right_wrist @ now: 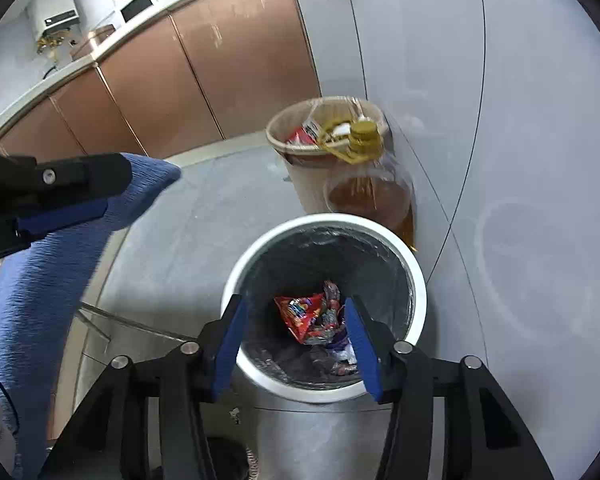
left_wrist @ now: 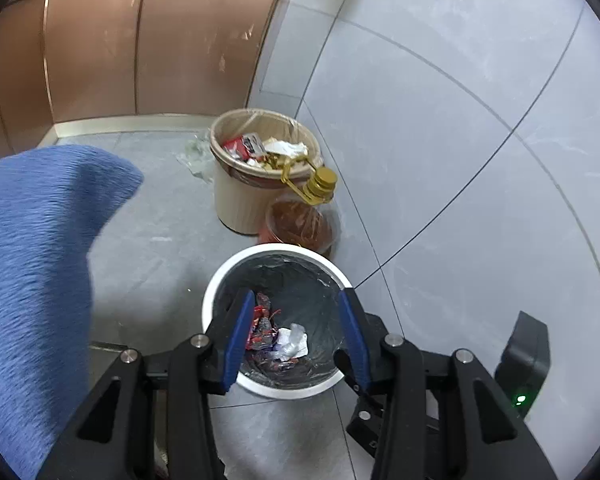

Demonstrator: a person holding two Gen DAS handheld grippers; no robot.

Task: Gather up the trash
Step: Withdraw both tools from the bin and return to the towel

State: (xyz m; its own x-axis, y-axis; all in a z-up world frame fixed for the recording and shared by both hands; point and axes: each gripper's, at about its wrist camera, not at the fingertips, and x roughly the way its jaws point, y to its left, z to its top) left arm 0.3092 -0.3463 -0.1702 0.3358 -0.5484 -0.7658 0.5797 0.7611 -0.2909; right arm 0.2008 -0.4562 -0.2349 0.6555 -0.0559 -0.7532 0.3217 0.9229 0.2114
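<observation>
1. At the left of both views a blue sleeve (left_wrist: 40, 264) hung beside our grippers, clear of the bins.
2. We held the left gripper (left_wrist: 296, 336) lower centre, above the white bin (left_wrist: 210, 300), jaws part open with nothing between them, so anything let go would fall inside.
3. The trash (left_wrist: 276, 332), wrappers and crumpled paper, lay at the bin's bottom.
4. Our right gripper (right_wrist: 296, 344) hung over the same bin, also part open and empty.
5. Upper centre stood a beige bin (left_wrist: 236, 204), already full, an oil bottle (left_wrist: 304, 224) beside it against the wall.
</observation>
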